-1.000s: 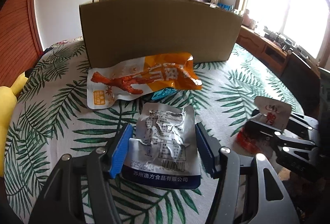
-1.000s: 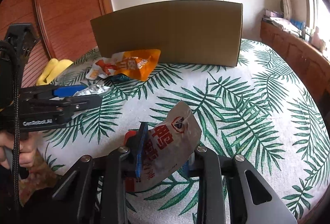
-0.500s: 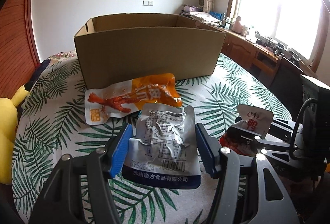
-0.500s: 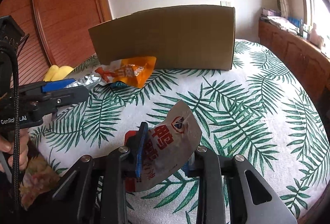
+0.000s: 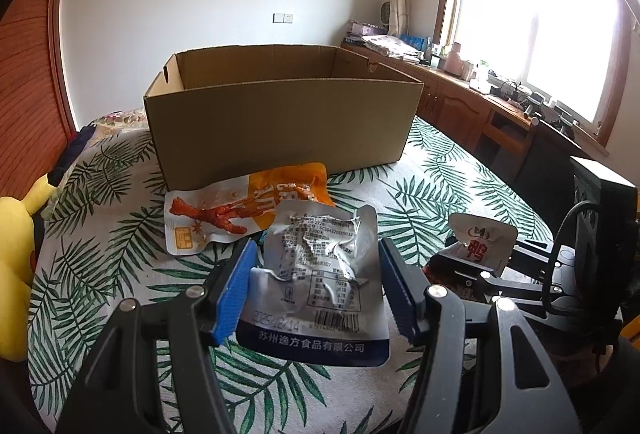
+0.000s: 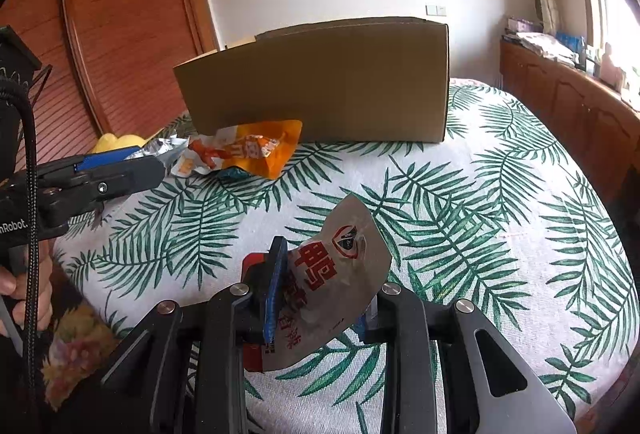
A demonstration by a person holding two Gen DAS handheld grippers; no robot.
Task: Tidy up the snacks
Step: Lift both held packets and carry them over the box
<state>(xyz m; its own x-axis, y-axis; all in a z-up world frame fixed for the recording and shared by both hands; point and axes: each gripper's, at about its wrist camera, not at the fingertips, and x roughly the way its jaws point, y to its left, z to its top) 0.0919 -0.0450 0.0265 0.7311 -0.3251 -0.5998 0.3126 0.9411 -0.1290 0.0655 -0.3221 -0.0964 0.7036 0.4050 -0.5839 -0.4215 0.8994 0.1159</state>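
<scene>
- Your left hand-held gripper point(image 5: 314, 290) is grasping a silver foil snack pouch point(image 5: 320, 274) by its two side edges; the blue pads point(image 5: 236, 294) press against it and the pouch sits flat between them, printed back facing up, its dark blue bottom band nearest the camera.
- That silver foil snack pouch is raised off the leaf-print cloth point(image 5: 440, 170). In the right wrist view you see it only as a crumpled silver tip point(image 6: 160, 148) poking past the left gripper's black finger point(image 6: 100, 178).
- Your right hand-held gripper point(image 6: 320, 298) is clenched on a grey-and-red duck snack packet point(image 6: 340, 270); the packet stands tilted, its top corner leaning away to the right, red characters facing up.
- From the left wrist view the same duck snack packet point(image 5: 482, 240) shows at the right, held clear of the cloth.
- An orange chicken-feet packet point(image 5: 244, 212) lies flat on the cloth just in front of the cardboard box point(image 5: 280, 122), touching or nearly touching its front wall; you cannot tell which.
- A small teal wrapper point(image 6: 236, 173) peeks out from under the orange packet's near edge.
- The cardboard box stands open at the far side of the cloth; nothing of its floor is visible.
- A yellow plush toy point(image 5: 14, 274) rests at the left edge, beside the cloth.
- Your bare fingers point(image 6: 24, 294) grip the left handle.
</scene>
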